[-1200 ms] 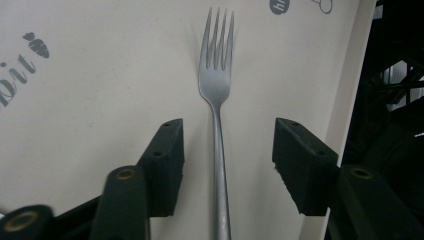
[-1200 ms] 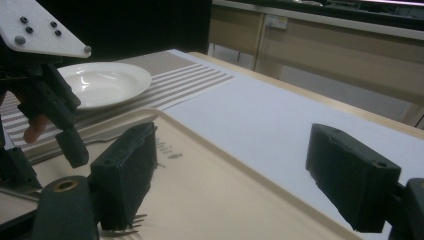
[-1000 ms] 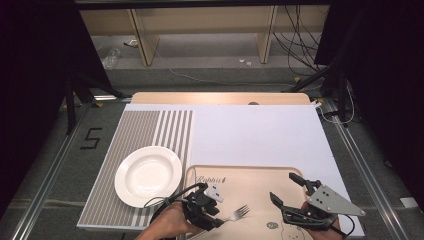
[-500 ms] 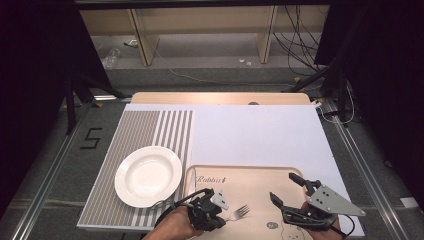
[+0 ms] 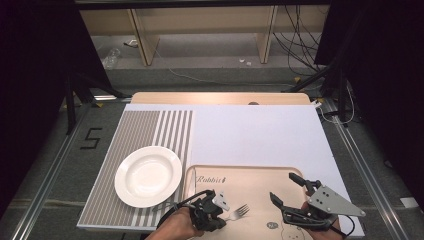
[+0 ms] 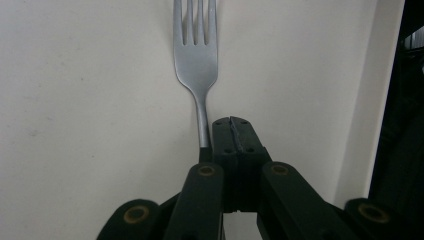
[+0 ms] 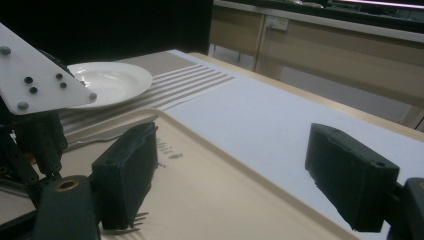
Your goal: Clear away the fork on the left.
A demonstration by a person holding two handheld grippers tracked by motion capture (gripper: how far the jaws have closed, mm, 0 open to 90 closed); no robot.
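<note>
lying in the tray [image 5: 260, 175], a fork [image 5: 239, 212] beside the clenched left tool [image 5: 216, 216]; right tool [image 5: 290, 192] released

Your right gripper [image 7: 230, 180] holds its jaws wide apart over the beige tray [image 7: 225, 185]. At upper left sits the white plate [image 7: 107, 80] on the striped mat [image 7: 175, 75]; fork tines [image 7: 127, 220] peek out at lower left.

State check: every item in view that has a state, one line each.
left tool: shut, tips meeting; the fork handle runs alongside, not visibly between them.
right tool: open, nothing between the jaws.
fork: lying flat on the tray, tines pointing away from the left tool.
plate: upright, empty, on the striped mat.
tray: flat, carrying the fork.
</note>
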